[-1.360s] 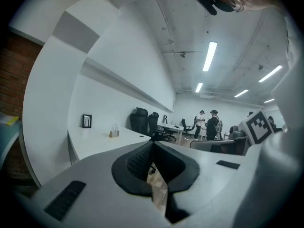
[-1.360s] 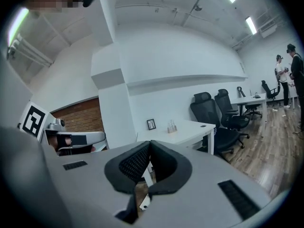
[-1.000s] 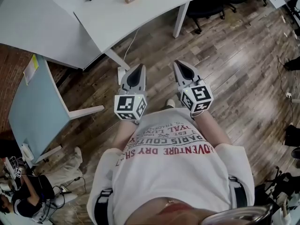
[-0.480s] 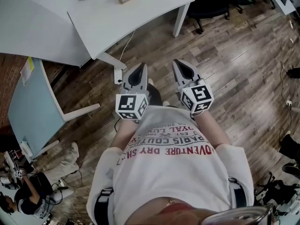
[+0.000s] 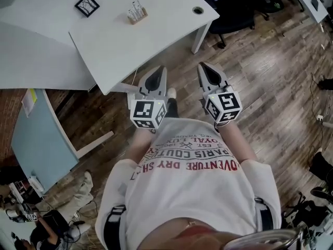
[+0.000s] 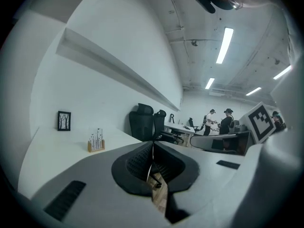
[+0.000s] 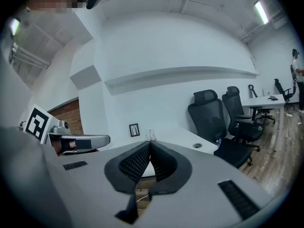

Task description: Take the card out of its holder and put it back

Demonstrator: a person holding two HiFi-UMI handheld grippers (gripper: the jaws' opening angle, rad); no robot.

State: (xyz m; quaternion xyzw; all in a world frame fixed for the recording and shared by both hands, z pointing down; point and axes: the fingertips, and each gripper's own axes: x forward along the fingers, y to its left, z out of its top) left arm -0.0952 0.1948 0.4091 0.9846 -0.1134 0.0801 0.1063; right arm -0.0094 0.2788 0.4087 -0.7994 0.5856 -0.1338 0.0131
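The head view takes in the whole white desk (image 5: pixel 156 33) from above, which neither gripper view does: the card (image 5: pixel 135 7) stands upright in its holder (image 5: pixel 138 16), a small wooden block well in from the desk's near edge, with a black picture frame (image 5: pixel 87 5) further back on the desk and a round cable hole (image 5: pixel 197 9) toward the desk's right end. The left gripper (image 5: pixel 158 73) and the right gripper (image 5: pixel 204 71) are held side by side in front of the person's chest, tips just short of the desk's near edge, well apart from the holder. Only the gripper views show the jaws: the left gripper (image 6: pixel 153 145) has its ribbed pads pressed together with nothing between them, and so does the right gripper (image 7: pixel 149 144). From the left gripper view the holder (image 6: pixel 96 142) and frame (image 6: pixel 64 120) sit low on the desktop to the left, black office chairs (image 6: pixel 145 123) stand past the desk's far end, and people (image 6: pixel 210 121) stand at other desks under strip lights (image 6: pixel 224 45). The right gripper view adds a brick wall (image 7: pixel 66 115) behind the desk. The room has a wood-plank floor (image 5: pixel 260 77). The desk's near edge runs in a curve to a white leg (image 5: pixel 200 31); to the right of the desk the floor lies open, while a pale blue panel (image 5: pixel 36 134) closes in the space at the desk's left.
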